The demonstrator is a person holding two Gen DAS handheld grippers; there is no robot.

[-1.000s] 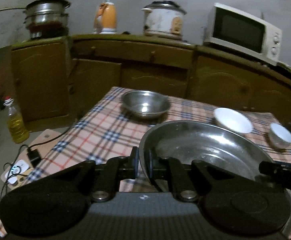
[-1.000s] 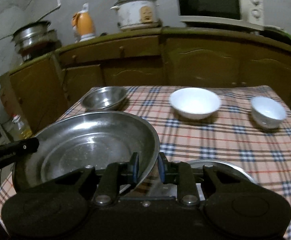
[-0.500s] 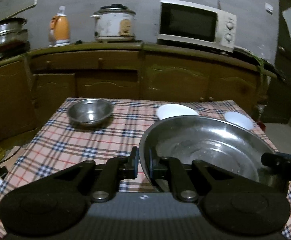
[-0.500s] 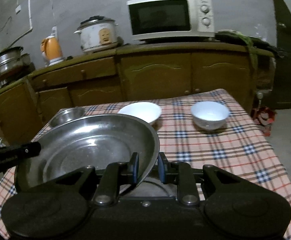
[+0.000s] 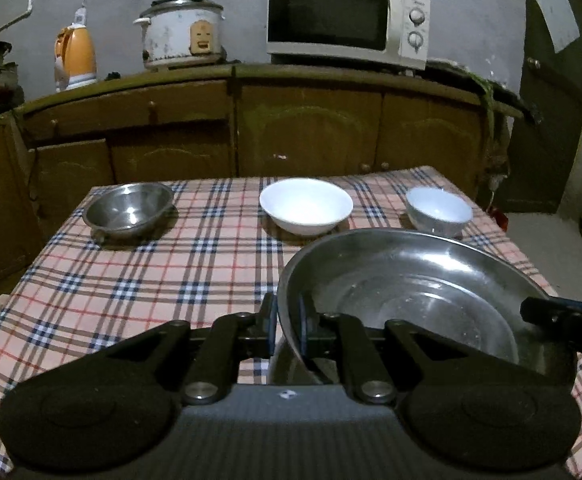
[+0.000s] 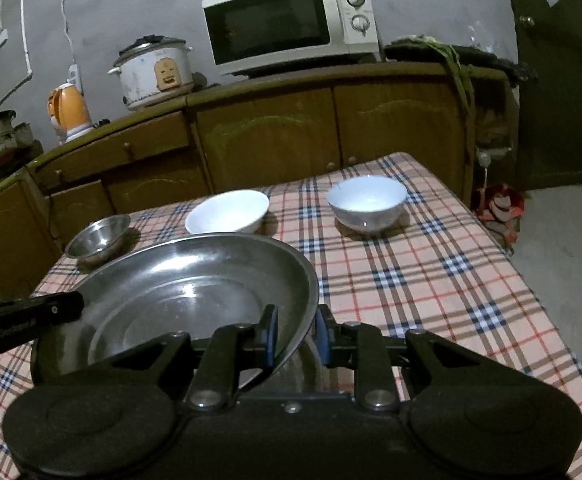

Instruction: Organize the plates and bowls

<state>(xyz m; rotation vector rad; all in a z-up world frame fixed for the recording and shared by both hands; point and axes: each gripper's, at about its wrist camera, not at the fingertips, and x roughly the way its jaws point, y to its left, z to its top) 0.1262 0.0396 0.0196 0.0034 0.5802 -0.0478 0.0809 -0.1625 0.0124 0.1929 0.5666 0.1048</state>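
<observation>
Both views have swung rightward since earlier frames. Left gripper [image 5: 288,322] and right gripper [image 6: 297,334] each clamp opposite rims of the steel plate [image 5: 407,296], sharing its load near the wide white bowl [image 5: 306,205].

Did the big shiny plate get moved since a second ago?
Yes. The big steel plate, gripped by both grippers, went rightward along the table: in the right wrist view the small steel bowl now sits further left of it.

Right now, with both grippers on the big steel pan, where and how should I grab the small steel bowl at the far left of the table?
Take the small steel bowl by its thin flared rim, one finger inside and one outside, coming from above on its near side. It sits upright with open tablecloth around it.
</observation>
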